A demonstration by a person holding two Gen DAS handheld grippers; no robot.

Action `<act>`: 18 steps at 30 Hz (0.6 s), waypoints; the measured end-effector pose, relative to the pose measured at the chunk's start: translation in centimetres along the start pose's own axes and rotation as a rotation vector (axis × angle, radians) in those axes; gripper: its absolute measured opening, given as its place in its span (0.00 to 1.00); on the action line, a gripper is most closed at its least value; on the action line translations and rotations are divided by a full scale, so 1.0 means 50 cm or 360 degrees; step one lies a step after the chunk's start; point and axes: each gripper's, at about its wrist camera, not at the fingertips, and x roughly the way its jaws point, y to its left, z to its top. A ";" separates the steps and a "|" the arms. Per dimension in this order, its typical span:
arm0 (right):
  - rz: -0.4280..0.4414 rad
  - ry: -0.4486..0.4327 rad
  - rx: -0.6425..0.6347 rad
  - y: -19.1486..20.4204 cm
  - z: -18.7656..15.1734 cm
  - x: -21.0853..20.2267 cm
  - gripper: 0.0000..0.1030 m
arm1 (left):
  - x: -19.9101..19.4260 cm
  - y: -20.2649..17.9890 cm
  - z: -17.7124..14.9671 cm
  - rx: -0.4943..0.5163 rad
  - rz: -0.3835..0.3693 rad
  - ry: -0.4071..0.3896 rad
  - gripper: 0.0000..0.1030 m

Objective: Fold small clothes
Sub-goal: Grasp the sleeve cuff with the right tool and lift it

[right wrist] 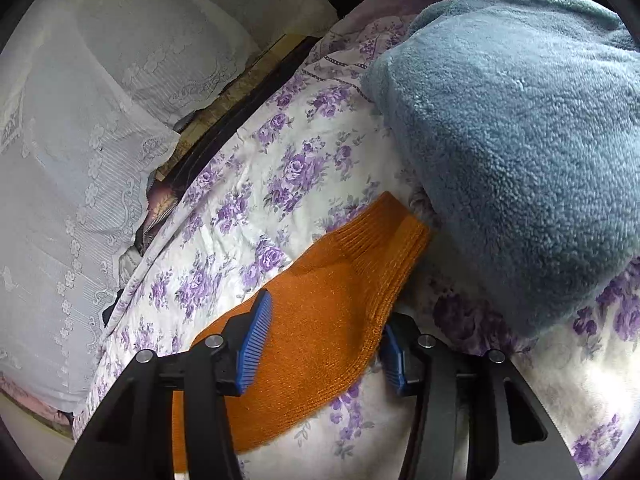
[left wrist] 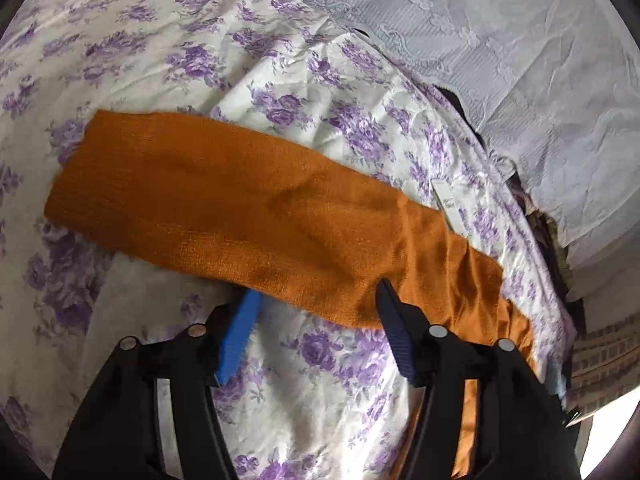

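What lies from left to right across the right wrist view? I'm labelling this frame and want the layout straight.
White lace cover → floral bedsheet → orange knit garment, lying between the open fingers of the right gripper → blue fleece blanket.
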 end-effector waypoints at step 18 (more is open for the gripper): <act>-0.0024 -0.0004 0.0159 -0.034 0.009 -0.008 0.08 | -0.098 0.016 -0.028 -0.0101 0.0686 -0.0508 0.50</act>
